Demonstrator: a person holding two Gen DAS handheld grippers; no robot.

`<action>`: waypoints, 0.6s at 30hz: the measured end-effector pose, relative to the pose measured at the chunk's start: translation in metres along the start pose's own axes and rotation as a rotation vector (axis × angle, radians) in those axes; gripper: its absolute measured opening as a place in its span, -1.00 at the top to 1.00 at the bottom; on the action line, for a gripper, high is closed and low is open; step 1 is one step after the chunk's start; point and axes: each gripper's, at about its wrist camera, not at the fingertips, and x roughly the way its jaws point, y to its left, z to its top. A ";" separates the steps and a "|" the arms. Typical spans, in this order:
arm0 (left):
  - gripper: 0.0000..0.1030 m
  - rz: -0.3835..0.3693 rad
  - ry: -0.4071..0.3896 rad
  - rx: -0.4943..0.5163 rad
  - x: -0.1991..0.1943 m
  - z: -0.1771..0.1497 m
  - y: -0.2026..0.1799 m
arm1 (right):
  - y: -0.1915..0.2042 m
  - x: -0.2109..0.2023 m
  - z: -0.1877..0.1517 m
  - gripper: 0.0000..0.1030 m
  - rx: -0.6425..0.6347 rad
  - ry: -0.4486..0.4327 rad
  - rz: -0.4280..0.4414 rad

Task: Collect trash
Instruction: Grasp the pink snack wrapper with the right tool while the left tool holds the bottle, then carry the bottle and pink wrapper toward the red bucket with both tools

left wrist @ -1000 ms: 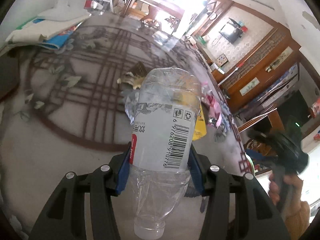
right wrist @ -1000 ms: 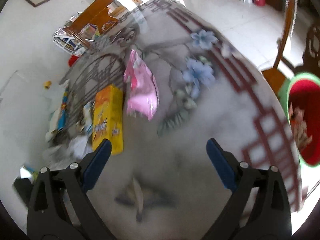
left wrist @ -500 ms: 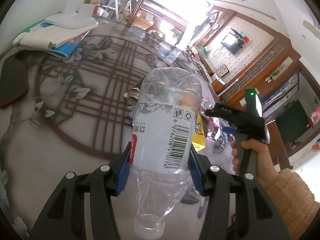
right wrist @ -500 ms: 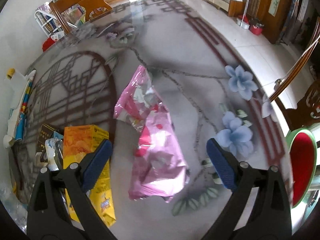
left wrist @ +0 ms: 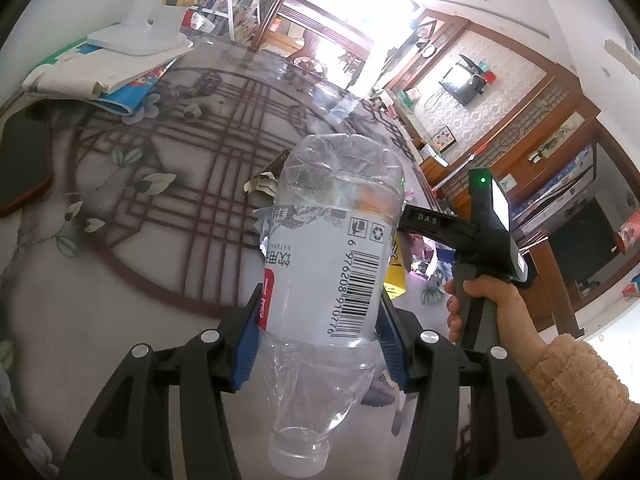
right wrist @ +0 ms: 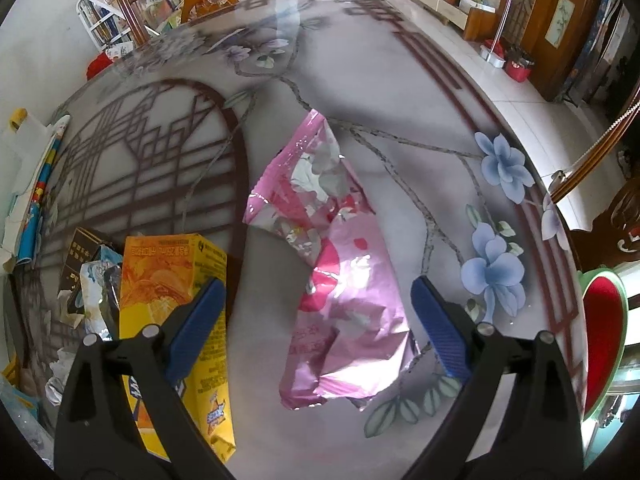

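Left claw (left wrist: 318, 344) angled down, clamped on an empty plastic bottle (left wrist: 328, 264). Right claw (right wrist: 318, 320) points steeply down, spread wide, empty, above pink wrapper (right wrist: 340, 280) on tabletop (right wrist: 400, 100).

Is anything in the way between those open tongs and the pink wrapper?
Nothing visible. The right tongs hang open above the pink wrapper, which lies bare on the table. The yellow carton lies to the side.

Both grippers: black plastic arms w/ silver screws, 2 blue ribbed pads each. On the right gripper (left wrist: 460, 236), "DAS" lettering and a green LED are seen. A fuzzy tan sleeve (left wrist: 580, 396) is worn at the wrist.
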 end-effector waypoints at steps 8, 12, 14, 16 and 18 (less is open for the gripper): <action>0.05 0.003 0.001 0.002 0.000 -0.001 -0.002 | -0.002 0.002 -0.002 -0.53 0.020 0.005 0.022; 0.05 0.006 0.005 0.005 0.001 -0.001 -0.002 | -0.001 0.002 -0.005 -0.01 -0.009 0.009 0.034; 0.05 0.008 0.005 0.007 0.001 -0.001 -0.002 | -0.002 0.000 -0.007 0.04 -0.018 0.002 0.043; 0.05 0.010 0.002 0.007 0.001 0.000 -0.002 | -0.006 -0.006 -0.011 0.04 0.000 -0.011 0.077; 0.05 0.014 0.002 0.010 0.002 0.001 -0.001 | -0.012 -0.012 -0.016 0.04 0.025 -0.013 0.122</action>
